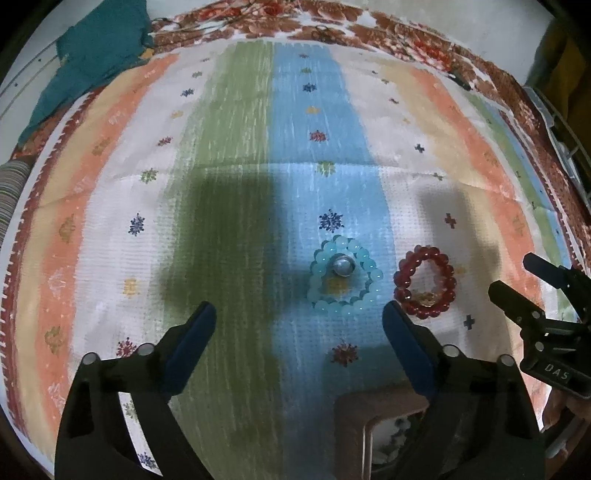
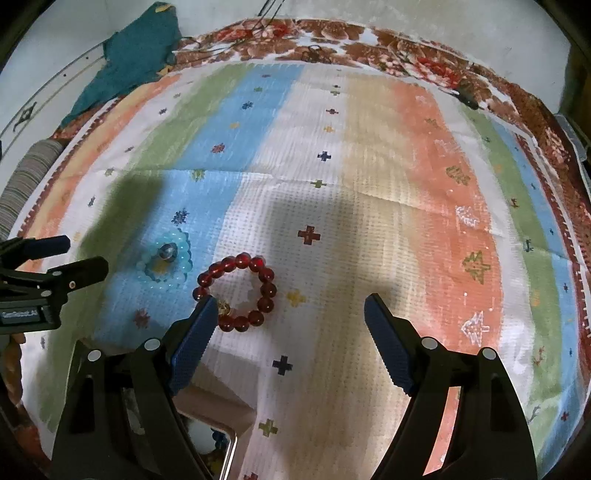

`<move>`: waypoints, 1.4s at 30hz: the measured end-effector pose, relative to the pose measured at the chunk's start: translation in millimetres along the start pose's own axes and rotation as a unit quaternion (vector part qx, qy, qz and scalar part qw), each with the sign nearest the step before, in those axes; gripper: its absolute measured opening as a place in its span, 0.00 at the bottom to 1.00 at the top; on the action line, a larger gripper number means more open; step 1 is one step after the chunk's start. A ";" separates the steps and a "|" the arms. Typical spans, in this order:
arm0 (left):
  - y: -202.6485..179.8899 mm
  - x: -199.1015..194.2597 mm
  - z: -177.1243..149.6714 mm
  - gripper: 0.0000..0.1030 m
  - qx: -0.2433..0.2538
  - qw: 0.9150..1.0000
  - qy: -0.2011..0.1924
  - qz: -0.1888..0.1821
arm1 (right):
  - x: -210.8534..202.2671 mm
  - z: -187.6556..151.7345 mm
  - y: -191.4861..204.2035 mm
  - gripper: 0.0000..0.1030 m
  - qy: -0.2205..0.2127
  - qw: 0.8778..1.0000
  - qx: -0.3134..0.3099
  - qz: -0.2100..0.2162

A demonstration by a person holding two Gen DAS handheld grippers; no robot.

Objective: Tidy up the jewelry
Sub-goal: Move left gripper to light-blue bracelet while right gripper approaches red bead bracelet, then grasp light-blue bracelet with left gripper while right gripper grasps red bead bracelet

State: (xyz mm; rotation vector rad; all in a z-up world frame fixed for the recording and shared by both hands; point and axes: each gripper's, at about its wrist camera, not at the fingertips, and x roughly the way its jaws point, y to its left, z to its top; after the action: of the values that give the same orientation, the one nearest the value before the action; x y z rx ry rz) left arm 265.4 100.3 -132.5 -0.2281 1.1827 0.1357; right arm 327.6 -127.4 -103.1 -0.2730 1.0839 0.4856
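A pale blue bead bracelet (image 1: 345, 278) with a silver bead lies on the striped cloth (image 1: 236, 155). A dark red bead bracelet (image 1: 424, 282) with a gold charm lies just right of it. My left gripper (image 1: 299, 321) is open and empty above the cloth, short of both bracelets. My right gripper (image 2: 290, 314) is open and empty; its left fingertip (image 2: 207, 310) sits at the red bracelet's (image 2: 238, 291) near left side. The blue bracelet (image 2: 168, 260) lies further left. An open jewelry box (image 1: 380, 428) with a mirror is at the near edge, below the grippers; it also shows in the right wrist view (image 2: 214, 424).
A teal cloth (image 1: 99, 51) lies at the far left corner. A floral bedspread (image 1: 369, 26) borders the striped cloth. The right gripper (image 1: 532, 291) shows at the right edge of the left wrist view; the left gripper (image 2: 70, 264) at the left edge of the right wrist view.
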 end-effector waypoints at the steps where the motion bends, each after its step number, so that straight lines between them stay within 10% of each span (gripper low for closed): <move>1: 0.1 2.4 0.7 0.84 0.001 1.000 0.002 0.001 | 2.1 0.5 0.0 0.79 0.002 1.000 0.000 0.001; 29: -4.3 59.9 15.3 0.58 0.024 0.998 0.052 0.000 | 62.9 10.7 12.1 0.45 0.057 0.998 -0.034 -0.004; 37: 4.9 64.6 13.6 0.23 0.031 0.998 0.050 0.021 | 68.4 12.2 11.3 0.14 0.061 0.998 -0.033 -0.001; 42: 16.7 62.3 14.3 0.11 0.013 0.999 0.050 0.016 | 68.3 11.3 11.9 0.14 0.055 0.998 -0.035 0.000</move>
State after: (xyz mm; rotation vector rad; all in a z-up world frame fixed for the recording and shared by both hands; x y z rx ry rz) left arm 297.9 119.1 -186.9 -0.1960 1.2868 0.1382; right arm 356.3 -95.5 -158.8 -0.3657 1.1759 0.5132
